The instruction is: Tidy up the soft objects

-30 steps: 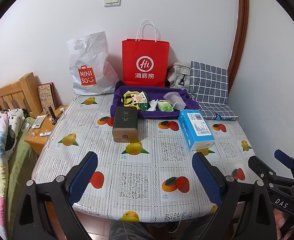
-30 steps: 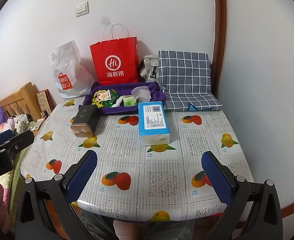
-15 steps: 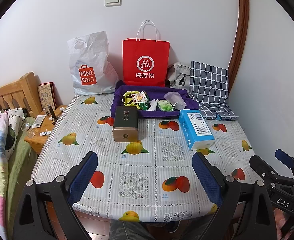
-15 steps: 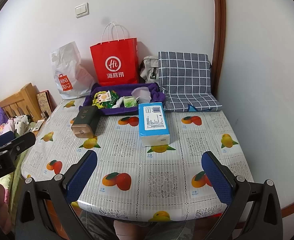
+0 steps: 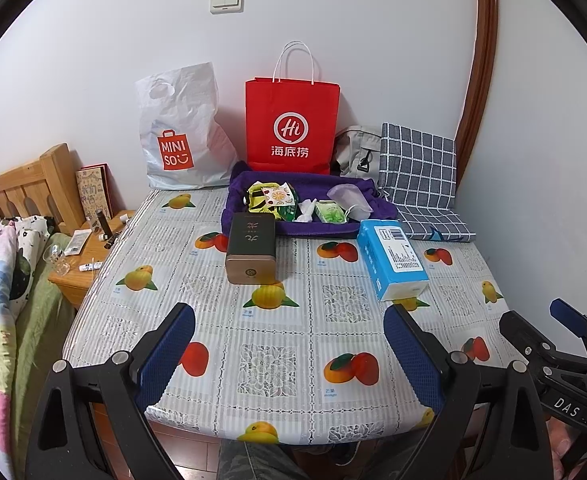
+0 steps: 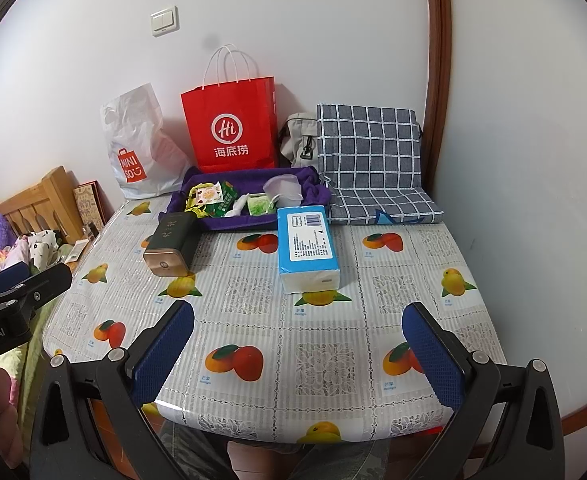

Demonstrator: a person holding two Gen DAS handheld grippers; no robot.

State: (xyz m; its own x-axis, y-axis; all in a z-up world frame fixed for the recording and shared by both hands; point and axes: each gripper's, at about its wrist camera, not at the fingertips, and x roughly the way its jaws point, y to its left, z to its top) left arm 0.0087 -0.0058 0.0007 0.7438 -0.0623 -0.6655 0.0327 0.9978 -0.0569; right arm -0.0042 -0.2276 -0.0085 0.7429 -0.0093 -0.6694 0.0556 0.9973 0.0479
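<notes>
Your left gripper (image 5: 289, 354) hangs over the near edge of the desk (image 5: 281, 320) with its blue-padded fingers spread wide and nothing between them. Your right gripper (image 6: 297, 354) sits the same way beside it, fingers wide apart and empty, above the fruit-print cloth that covers the desk.

A little further in, past both grippers and well apart from them, two things lie on the cloth. On your left is a dark tin box (image 5: 250, 253) lying on its side with its bronze end facing you. On your right is a blue tissue pack (image 6: 307, 248), lying flat with its printed label up and its white end toward you. The two are apart, with bare cloth between them.

Behind them, the purple tray (image 5: 253, 228) rests on the desk; the far end of the tin box sits at its front rim. Inside it are yellow and green snack packets (image 5: 271, 198), a green packet (image 5: 331, 213) and a pale translucent cup (image 5: 351, 198) on its side.

To the right of the tray lies a blue checked cushion (image 6: 373, 168), part flat, part leaning on the wall. At the back, against the wall, stand a red paper bag (image 5: 292, 126), a white plastic bag (image 5: 181, 132) on its left, and a grey bag (image 5: 355, 152) tucked between the red one and the cushion.
</notes>
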